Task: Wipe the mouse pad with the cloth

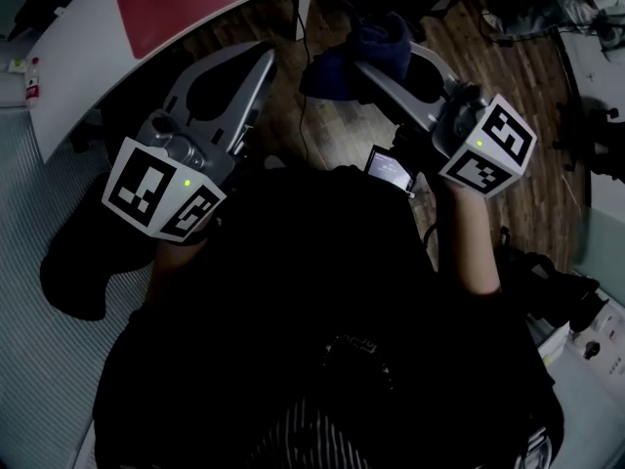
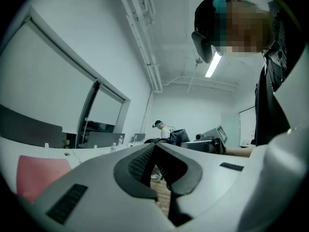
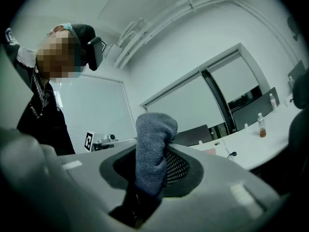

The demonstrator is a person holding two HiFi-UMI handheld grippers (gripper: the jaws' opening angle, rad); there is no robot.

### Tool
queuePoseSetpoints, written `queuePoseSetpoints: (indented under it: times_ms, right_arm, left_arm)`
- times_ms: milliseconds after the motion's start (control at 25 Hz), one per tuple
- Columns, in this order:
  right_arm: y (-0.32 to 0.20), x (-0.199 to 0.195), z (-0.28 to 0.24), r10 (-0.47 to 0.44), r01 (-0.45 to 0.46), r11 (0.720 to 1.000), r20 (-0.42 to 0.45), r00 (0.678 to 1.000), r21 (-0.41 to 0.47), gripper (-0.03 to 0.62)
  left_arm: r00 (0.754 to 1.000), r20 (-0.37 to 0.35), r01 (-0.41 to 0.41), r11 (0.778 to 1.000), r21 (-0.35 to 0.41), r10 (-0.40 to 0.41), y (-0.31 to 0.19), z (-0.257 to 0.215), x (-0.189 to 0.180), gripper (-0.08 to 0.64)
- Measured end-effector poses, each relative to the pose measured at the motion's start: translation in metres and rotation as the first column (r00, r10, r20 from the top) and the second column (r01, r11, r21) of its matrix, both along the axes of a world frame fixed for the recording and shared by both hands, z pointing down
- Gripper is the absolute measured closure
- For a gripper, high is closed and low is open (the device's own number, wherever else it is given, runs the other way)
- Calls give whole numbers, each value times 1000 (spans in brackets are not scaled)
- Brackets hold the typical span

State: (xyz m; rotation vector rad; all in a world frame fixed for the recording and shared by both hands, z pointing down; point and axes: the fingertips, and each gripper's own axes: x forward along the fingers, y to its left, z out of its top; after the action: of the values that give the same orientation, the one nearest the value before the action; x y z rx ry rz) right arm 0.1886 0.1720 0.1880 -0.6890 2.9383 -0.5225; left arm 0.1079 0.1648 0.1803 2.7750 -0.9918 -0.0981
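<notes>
A red mouse pad (image 1: pixel 186 3) lies on the white table (image 1: pixel 88 57) at the upper left; it shows too in the left gripper view, low at the left (image 2: pixel 38 178). My right gripper (image 1: pixel 369 66) is shut on a dark blue-grey cloth (image 1: pixel 376 39), held in the air over the wooden floor, to the right of the table. In the right gripper view the cloth (image 3: pixel 152 149) sticks up from between the jaws of the right gripper (image 3: pixel 159 156). My left gripper (image 1: pixel 264 62) is shut on nothing, its tips (image 2: pixel 154 148) meeting, just off the table's edge.
Below me is wooden floor (image 1: pixel 332 125). A small lit screen (image 1: pixel 389 169) sits between the grippers. Equipment stands at the right (image 1: pixel 591 345). Another person (image 2: pixel 161 128) is far across the room. Bottles (image 3: pixel 261 124) stand on a long white desk.
</notes>
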Motion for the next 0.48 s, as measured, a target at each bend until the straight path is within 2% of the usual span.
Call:
queuePoseSetpoints:
  times_ms: [240,480]
  right_arm:
    - [-12,-108,10,-147,147,989,-52,988,10,479]
    - [-12,-147,7,-261,262,965,-84,962,5,480]
  left_arm:
    - [991,-19,134,991,-17,-134,-4,19,-103,560]
    - [970,-48,238,970,-43,-240,4,21,-139,560]
